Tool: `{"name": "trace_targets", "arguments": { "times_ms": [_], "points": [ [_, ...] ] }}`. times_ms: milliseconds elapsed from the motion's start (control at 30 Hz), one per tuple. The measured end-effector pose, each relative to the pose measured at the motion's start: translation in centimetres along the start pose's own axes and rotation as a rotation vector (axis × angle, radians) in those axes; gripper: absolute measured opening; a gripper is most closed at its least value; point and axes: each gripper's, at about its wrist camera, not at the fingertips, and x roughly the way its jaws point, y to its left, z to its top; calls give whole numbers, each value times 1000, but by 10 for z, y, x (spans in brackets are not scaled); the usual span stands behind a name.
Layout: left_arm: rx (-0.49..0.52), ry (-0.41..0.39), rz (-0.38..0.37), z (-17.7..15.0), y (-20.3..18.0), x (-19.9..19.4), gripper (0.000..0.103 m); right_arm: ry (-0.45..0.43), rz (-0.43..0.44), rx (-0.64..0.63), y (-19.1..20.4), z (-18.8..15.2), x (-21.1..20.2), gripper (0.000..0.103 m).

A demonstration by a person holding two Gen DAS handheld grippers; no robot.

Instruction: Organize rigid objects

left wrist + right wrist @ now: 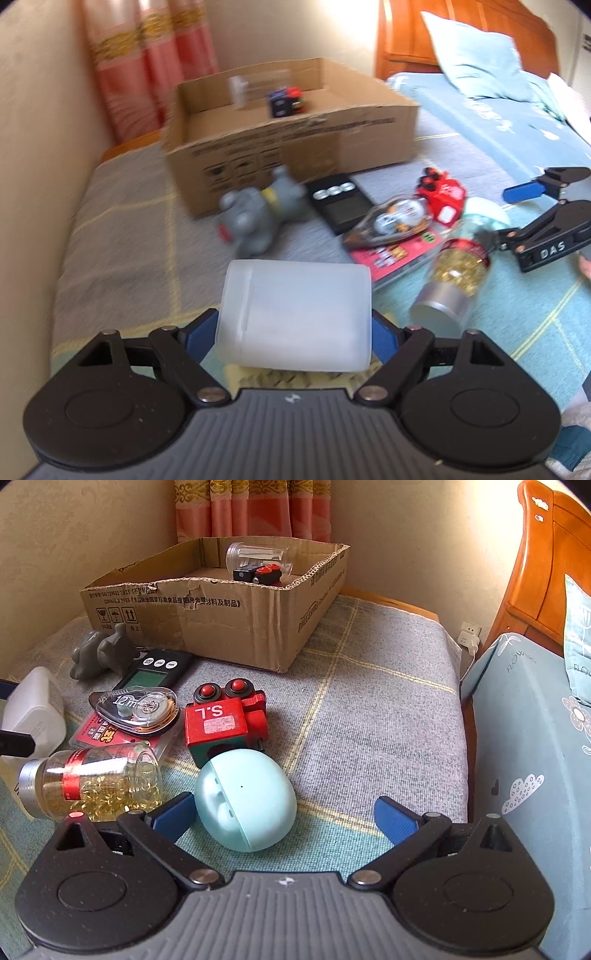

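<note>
The left gripper pinches a white jar, seemingly lifted off the bed. The right gripper has its fingers spread around a mint case. Bare bed lies rightward, towards its edge.

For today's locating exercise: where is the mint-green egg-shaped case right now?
In the right wrist view, the case lies on the bedcover between the open right hand-held gripper's fingers, just before the red toy.

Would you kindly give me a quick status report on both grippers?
Left gripper shut on white plastic container. Right gripper open around mint egg-shaped case. Cardboard box ahead; grey toy lies in the left's path.
</note>
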Motion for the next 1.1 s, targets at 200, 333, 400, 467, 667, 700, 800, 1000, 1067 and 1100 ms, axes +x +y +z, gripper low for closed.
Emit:
{"name": "trace_targets", "arguments": {
  "times_ms": [200, 333, 400, 467, 667, 700, 800, 1000, 1067, 1100],
  "points": [
    [-33, 15, 25, -9, 8, -6, 83, -1, -57, 61, -12, 6, 5, 103],
    [-30, 8, 35, -8, 6, -4, 84, -20, -84, 9, -7, 4, 2, 102],
    [-37, 11, 35, -8, 5, -1, 85, -32, -86, -29, -2, 3, -1, 96],
    [-49, 15, 31, -8, 6, 2, 86, -36, -60, -54, 1, 4, -5, 85],
    [-104, 20, 14, -11, 11, 10, 88, -45, -7, -57, 5, 4, -7, 70],
    [-106, 18, 11, -12, 11, 11, 88, -44, 6, -51, 4, 3, -7, 69],
    [-102, 10, 7, -12, 11, 13, 88, -43, 25, -42, 4, 3, -7, 67],
    [-87, -13, -5, -12, 11, 13, 88, -46, 30, -51, 4, 3, -7, 67],
    [-70, -16, -11, -12, 10, 12, 88, -46, 36, -50, 3, 3, -6, 67],
    [-62, -18, -11, -12, 10, 12, 88, -46, 41, -48, 2, 3, -6, 67]
  ]
}}
